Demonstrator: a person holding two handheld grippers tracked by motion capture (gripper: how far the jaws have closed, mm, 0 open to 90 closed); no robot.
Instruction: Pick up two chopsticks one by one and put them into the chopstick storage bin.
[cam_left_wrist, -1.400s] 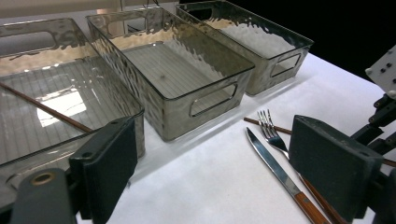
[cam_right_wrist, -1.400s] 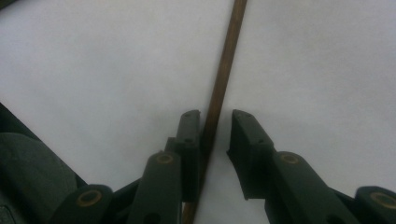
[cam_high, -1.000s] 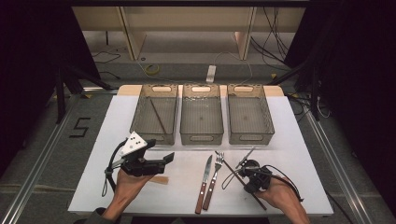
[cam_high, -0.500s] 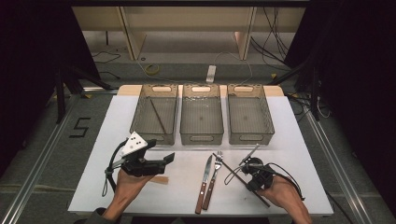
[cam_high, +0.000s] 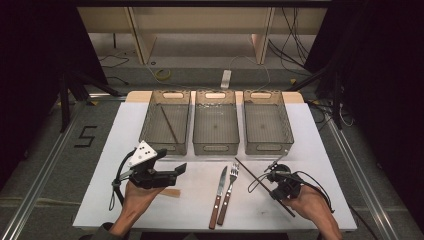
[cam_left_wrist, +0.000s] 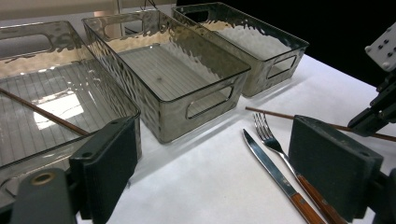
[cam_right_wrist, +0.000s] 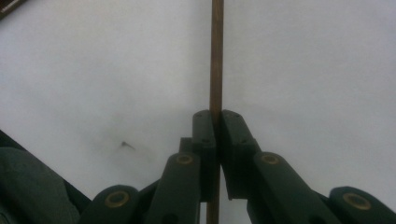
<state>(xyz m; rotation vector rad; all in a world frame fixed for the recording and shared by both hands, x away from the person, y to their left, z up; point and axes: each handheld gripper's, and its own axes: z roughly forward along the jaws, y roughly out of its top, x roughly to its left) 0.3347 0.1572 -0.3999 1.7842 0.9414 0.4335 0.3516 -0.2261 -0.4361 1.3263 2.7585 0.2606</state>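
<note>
The right tongs (cam_high: 280, 186) are clenched on a thin brown chopstick (cam_high: 250, 173), which lies slanted on the white tabletop (cam_high: 320, 150) just right of the fork (cam_high: 230, 192) and knife (cam_high: 218, 197). The left tongs (cam_left_wrist: 210, 172) stand released and hold nothing. The pick-up looks done; next comes lifting the stick toward the left bin (cam_high: 150, 125), where its mate (cam_high: 169, 125) already lies.

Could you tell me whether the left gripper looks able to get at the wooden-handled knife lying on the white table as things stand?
Probably yes. The left gripper is open and holds nothing, and bare white table lies between it and the wooden-handled knife. The wooden-handled fork lies close beside the knife, which could crowd one jaw.
</note>
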